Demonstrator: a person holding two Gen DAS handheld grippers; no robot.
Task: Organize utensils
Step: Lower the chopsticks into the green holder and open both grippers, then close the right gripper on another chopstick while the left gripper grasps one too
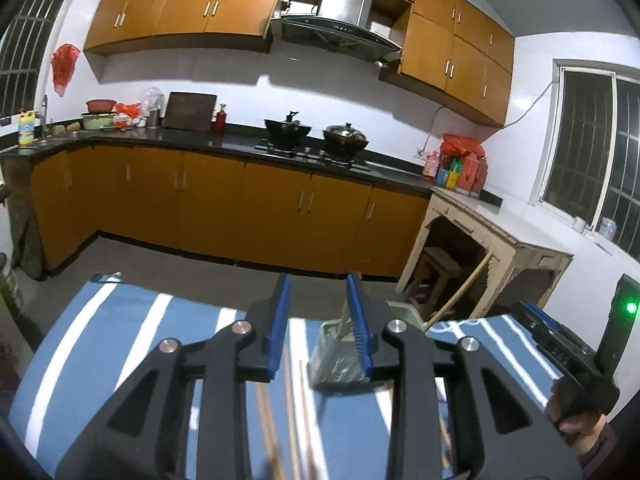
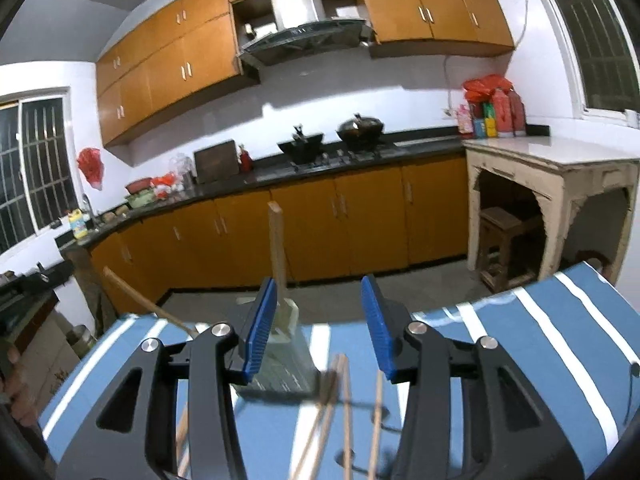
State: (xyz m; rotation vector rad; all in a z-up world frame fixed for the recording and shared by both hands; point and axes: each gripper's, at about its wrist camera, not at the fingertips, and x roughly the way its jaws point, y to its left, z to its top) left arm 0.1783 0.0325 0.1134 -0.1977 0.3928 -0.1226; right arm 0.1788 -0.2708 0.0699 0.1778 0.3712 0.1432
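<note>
A clear utensil holder (image 1: 340, 354) stands on the blue striped tablecloth (image 1: 120, 340); a wooden stick stands in it. It also shows in the right wrist view (image 2: 286, 364) with an upright wooden stick (image 2: 277, 248) in it. Several wooden chopsticks (image 2: 340, 408) lie on the cloth (image 2: 540, 340) in front of it; they also show blurred in the left wrist view (image 1: 276, 432). My left gripper (image 1: 318, 320) is open and empty, just left of the holder. My right gripper (image 2: 320, 328) is open and empty above the chopsticks. The right gripper body (image 1: 568, 352) shows at the right edge.
Beyond the table's far edge is the kitchen floor, orange cabinets (image 1: 240, 204) under a black counter with two woks (image 1: 316, 132). A worn white side table (image 1: 496, 236) with a stool under it stands at the right. Another wooden stick (image 2: 148, 300) leans at the left.
</note>
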